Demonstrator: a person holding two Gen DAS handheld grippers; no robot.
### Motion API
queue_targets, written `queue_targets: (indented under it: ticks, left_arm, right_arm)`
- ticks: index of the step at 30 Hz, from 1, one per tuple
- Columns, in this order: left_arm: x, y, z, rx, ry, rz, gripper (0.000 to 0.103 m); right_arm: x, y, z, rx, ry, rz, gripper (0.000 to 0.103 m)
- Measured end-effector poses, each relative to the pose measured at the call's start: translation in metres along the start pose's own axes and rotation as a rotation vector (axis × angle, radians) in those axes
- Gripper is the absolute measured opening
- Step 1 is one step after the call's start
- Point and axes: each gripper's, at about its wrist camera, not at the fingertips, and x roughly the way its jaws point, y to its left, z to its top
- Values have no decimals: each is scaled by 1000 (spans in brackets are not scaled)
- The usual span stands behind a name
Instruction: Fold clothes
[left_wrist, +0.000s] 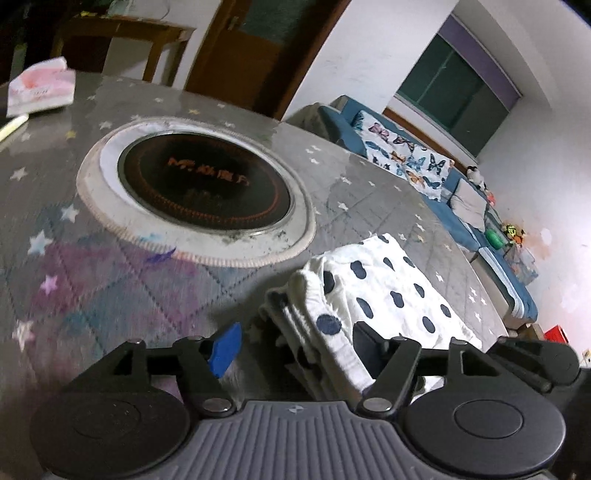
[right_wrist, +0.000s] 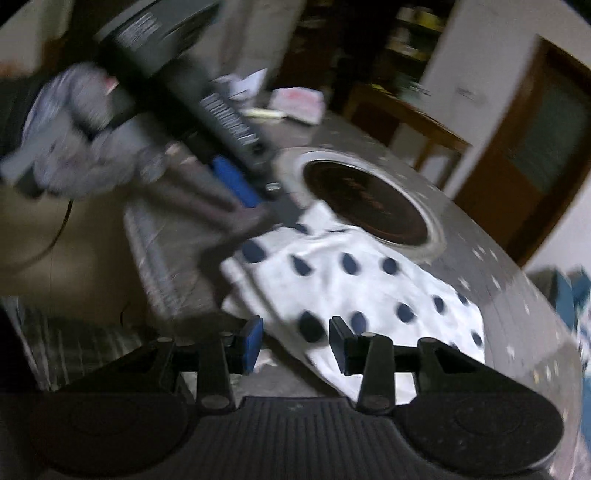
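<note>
The folded white cloth with dark blue dots (left_wrist: 384, 295) lies on a grey tablecloth with little white stars (left_wrist: 110, 288); the sofa (left_wrist: 343, 125) is blue.

The right gripper (right_wrist: 295, 341) is low in the view, with its two fingers apart and the blue pad (right_wrist: 251, 343) of one finger showing. Between the fingers lies the near edge of a white cloth with dark blue dots (right_wrist: 351, 284), but it is not clear if the fingers touch it. The cloth lies folded on a round grey table (right_wrist: 498, 258), near its edge, and its far corner reaches the rim of the round black cooktop (right_wrist: 369, 201) in the middle of the table. At the far corner of the cloth is the left gripper (right_wrist: 258, 206), very blurred, held by a hand in a grey glove (right_wrist: 85, 147). At the far edge of the table lies a pink and white packet (right_wrist: 299, 101).
</note>
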Motion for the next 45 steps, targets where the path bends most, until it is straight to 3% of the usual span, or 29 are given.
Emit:
queue_targets:
  ticks: [6, 12, 20, 27, 30, 31, 34, 45]
  left_arm:
    - [6, -1, -4, -69, 37, -9, 72]
    - [12, -2, -7, -138, 74, -17, 73]
    - [18, -2, -7, -188, 93, -24, 73]
    - [20, -3, -7, -202, 102, -29, 73]
    - [20, -4, -7, -209, 108, -34, 73]
    - [20, -3, -7, -214, 108, -34, 73]
    - [19, -1, -8, -240, 106, -43, 75]
    - [21, 13, -11, -450, 92, -136, 84]
  right_arm:
    - [21, 27, 6, -232, 39, -35, 43]
    - [31, 45, 7, -416, 3, -87, 44]
    - [36, 55, 8, -460, -27, -93, 41]
    - [43, 67, 11, -527, -47, -94, 47]
    - [48, 69, 14, -518, -54, -93, 42]
    - [51, 68, 16, -497, -52, -84, 32]
    - [50, 60, 22, -414, -59, -64, 22]
    - [23, 18, 35, -143, -141, -43, 16]
